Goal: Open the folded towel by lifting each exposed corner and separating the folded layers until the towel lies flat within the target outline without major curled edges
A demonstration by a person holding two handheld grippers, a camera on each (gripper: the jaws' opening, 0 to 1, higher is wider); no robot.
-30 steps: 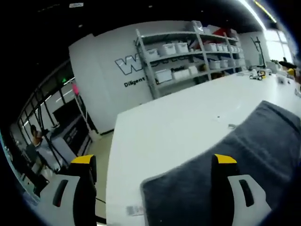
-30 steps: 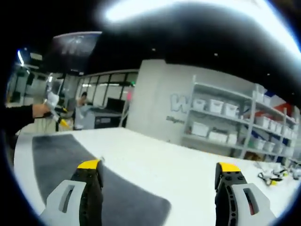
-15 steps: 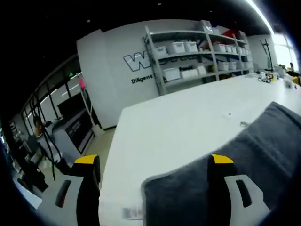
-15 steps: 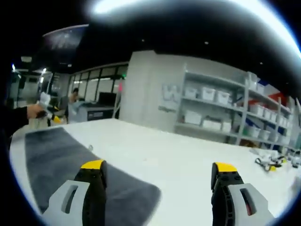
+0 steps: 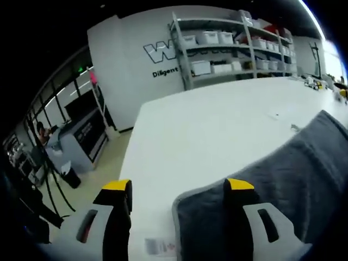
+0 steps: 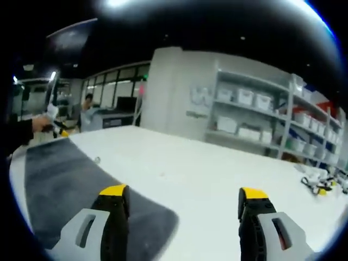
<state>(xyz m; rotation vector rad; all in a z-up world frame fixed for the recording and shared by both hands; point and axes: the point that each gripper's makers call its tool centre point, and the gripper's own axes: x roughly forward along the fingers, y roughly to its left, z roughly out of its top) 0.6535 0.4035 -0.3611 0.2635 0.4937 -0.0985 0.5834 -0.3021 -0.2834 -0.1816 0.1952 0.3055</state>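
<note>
While the grey towel [image 5: 283,179] is lying folded on the white table [image 5: 206,130], both grippers [image 5: 178,187] [image 6: 184,193] are being lowered closer to its near corners with jaws apart, so corner lifting is judged imminent.

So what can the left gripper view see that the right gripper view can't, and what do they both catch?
Left gripper view: a small white label on the table near the towel's corner, big dark lettering on the wall, and the floor beside the table's edge.

Right gripper view: the other gripper held in a person's hand at the far left, and a clutter of small items far right on the table.

Both: the grey towel on the white table, shelves of white bins, and each view's own open jaws with yellow tips.
</note>
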